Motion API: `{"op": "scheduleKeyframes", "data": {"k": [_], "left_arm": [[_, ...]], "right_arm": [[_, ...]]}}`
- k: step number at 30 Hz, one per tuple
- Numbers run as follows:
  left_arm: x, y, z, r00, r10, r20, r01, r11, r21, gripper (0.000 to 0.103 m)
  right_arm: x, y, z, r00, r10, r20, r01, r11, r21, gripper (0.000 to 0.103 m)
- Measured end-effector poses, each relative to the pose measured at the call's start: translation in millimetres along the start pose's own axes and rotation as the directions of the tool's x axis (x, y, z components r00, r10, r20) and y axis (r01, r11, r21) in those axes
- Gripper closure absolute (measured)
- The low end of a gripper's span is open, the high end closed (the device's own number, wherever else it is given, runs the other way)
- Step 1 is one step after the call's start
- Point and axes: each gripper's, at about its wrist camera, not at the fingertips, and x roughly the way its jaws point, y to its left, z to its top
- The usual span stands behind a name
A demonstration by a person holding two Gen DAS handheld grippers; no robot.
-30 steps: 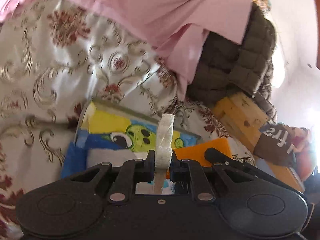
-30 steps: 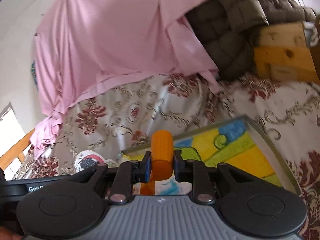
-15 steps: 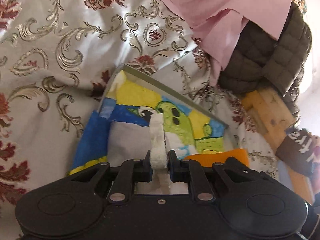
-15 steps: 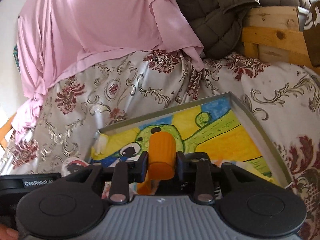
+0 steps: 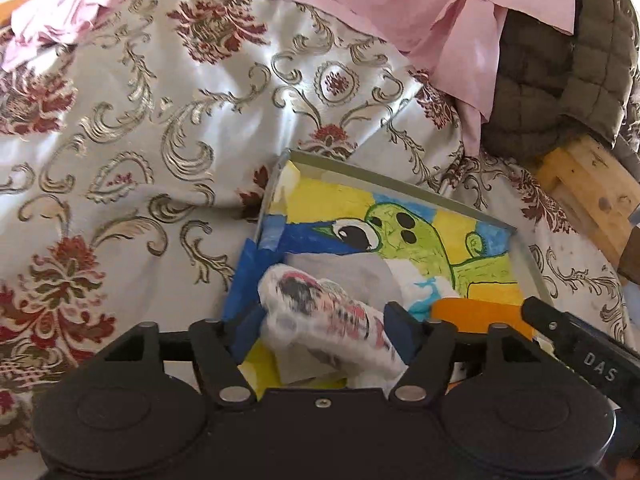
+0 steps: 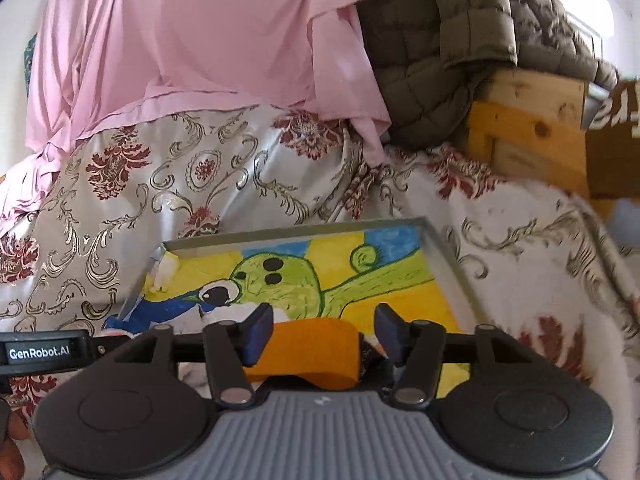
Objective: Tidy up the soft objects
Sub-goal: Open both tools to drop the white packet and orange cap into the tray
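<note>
A shallow grey-rimmed tray (image 5: 384, 174) with a painted green cartoon creature lies on the patterned bedspread; it also shows in the right wrist view (image 6: 296, 234). My left gripper (image 5: 326, 320) is open, and a white soft object with red and black markings (image 5: 328, 320) lies loose between its jaws over the tray. My right gripper (image 6: 324, 330) is open, and an orange soft object (image 6: 312, 350) lies between its jaws over the tray. The orange object (image 5: 480, 312) and the right gripper's side also show in the left wrist view. A grey cloth (image 5: 352, 276) lies in the tray.
The cream and red floral bedspread (image 5: 160, 140) surrounds the tray. A pink sheet (image 6: 200, 40) and an olive quilted jacket (image 6: 460, 48) hang behind. A wooden bed frame (image 6: 532, 120) stands at the right. A small white piece (image 6: 164, 272) sits in the tray's far left corner.
Both grippers have opened. The white object, earlier pinched upright in the left gripper, now lies flat between its jaws. The orange object has likewise dropped flat between the right jaws.
</note>
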Motion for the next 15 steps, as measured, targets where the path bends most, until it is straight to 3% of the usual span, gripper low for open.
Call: {"op": "scheduleKeyframes", "data": {"k": [8,15], "left_arm": [[-50,-12,1,0.992,0.012,0.129,-0.017,0.999,0.040,0.020],[-119,-24,-6,0.963,-0.019,0.269,0.000,0.997,0.072,0.007]], "right_arm": [[-51,-9,14,0.994,0.010,0.111,-0.012,1.000,0.016,0.016],[-113,-18,11,0.979,0.020,0.202,-0.026,0.999,0.025,0.005]]}}
